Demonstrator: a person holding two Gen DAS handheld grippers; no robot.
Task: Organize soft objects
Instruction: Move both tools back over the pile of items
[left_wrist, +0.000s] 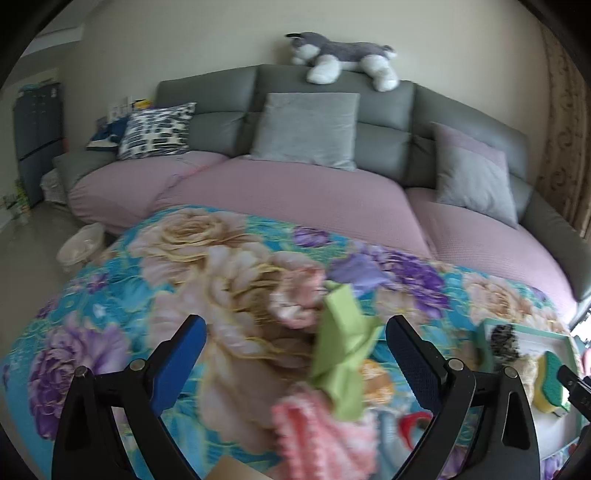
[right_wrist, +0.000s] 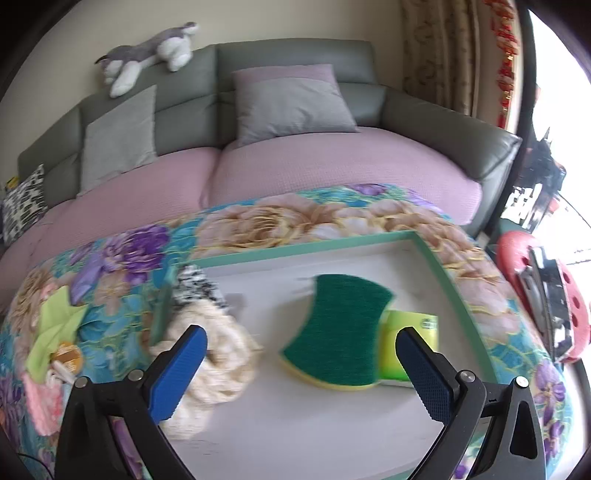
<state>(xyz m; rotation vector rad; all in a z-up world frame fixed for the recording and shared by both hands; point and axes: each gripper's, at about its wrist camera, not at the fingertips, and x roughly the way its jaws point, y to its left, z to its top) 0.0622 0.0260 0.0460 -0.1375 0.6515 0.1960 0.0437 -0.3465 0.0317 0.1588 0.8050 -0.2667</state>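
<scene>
Both grippers gaped wide and empty. Left gripper (left_wrist: 295, 347) hovered over a green cloth (left_wrist: 341, 354) at lower centre; right gripper (right_wrist: 301, 354) faced a green sponge (right_wrist: 341, 328) in the tray (right_wrist: 306, 245).

Both wrist views, slightly blurred, face the sofa (left_wrist: 295, 184).

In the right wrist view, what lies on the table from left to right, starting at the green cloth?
Green cloth → black-and-white fuzzy item at the tray's left edge → green-topped sponge in the tray → yellow-green packet partly tucked under the sponge's right side.
</scene>
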